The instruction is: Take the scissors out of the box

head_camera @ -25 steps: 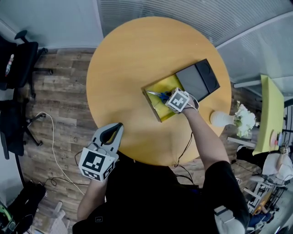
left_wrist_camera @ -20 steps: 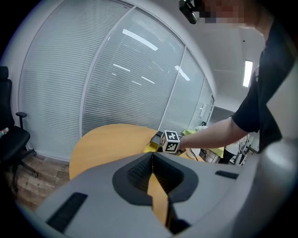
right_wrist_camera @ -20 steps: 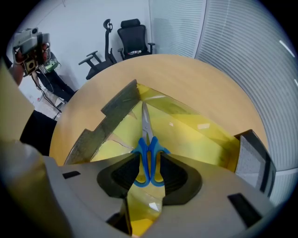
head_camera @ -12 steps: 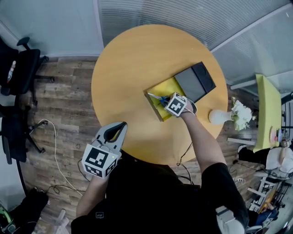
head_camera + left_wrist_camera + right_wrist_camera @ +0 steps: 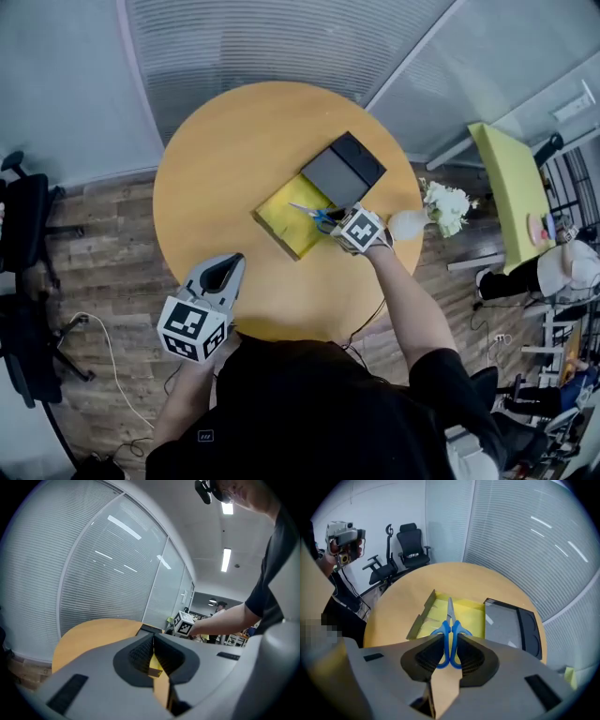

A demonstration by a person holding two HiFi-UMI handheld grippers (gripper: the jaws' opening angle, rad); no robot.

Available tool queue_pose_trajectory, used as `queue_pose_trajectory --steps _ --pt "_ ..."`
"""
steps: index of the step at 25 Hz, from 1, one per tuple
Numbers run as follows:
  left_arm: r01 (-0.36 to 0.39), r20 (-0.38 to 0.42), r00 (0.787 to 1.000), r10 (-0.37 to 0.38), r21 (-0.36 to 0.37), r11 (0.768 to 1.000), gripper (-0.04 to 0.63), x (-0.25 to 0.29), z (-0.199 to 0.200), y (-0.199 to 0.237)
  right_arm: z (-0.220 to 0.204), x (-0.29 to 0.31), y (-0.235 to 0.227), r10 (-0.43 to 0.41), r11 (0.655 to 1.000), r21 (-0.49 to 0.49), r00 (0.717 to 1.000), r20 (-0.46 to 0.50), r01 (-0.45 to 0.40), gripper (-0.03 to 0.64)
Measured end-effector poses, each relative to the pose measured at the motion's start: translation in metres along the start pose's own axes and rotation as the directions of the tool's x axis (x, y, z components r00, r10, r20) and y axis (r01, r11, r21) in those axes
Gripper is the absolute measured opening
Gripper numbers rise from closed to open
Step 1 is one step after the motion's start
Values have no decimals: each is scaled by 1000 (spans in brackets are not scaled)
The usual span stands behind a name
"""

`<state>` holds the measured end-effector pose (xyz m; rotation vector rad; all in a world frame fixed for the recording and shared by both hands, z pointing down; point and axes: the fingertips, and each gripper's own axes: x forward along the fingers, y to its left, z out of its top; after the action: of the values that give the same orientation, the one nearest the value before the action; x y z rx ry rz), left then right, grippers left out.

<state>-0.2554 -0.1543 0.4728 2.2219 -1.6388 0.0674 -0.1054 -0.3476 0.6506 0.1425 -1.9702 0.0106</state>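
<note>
My right gripper [image 5: 450,641] is clamped on the blue plastic handle loops of the scissors [image 5: 450,620]. Their steel blades point to 12 o'clock over the yellow lining of the shallow open box [image 5: 423,613]. I cannot tell whether the blade tips touch the box floor. The box holds nothing else that I can make out. Its low cardboard walls are brown outside, and the wall at 9 o'clock is folded outward. A flat black case [image 5: 520,630] with a matte grey face and a glossy end lies touching the box at its 2 o'clock side. In the head view the box [image 5: 281,220] sits near the middle of the round, smooth wooden table [image 5: 225,159]. The scissors [image 5: 317,216] are at its 3 o'clock edge, just ahead of my right gripper [image 5: 339,219]. The case [image 5: 343,169] lies at the box's 1 o'clock. The tabletop is bare from 8 through 12 o'clock, out to the rim. A white vase of white flowers [image 5: 427,214] stands beyond the table's 3 o'clock rim, near my right wrist. My left gripper [image 5: 228,270] is at the table's 7 o'clock rim, well apart from the box. In its own view my left gripper [image 5: 153,641] has its ribbed dark pads pressed together on nothing.
</note>
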Motion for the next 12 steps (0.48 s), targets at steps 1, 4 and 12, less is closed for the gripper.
queue_pose_trajectory --steps 1,4,12 --pt "11 1 1000 -11 9 1000 14 4 3 -4 -3 -10 -1 -8 1000 23 1000 30 8 100" --pt "33 4 999 -33 35 999 14 20 15 -17 -7 -42 -3 -26 996 84 989 147 13 100" --pt "11 43 999 -15 90 996 14 55 56 -61 -1 -137 4 -16 963 232 830 557 -137 100"
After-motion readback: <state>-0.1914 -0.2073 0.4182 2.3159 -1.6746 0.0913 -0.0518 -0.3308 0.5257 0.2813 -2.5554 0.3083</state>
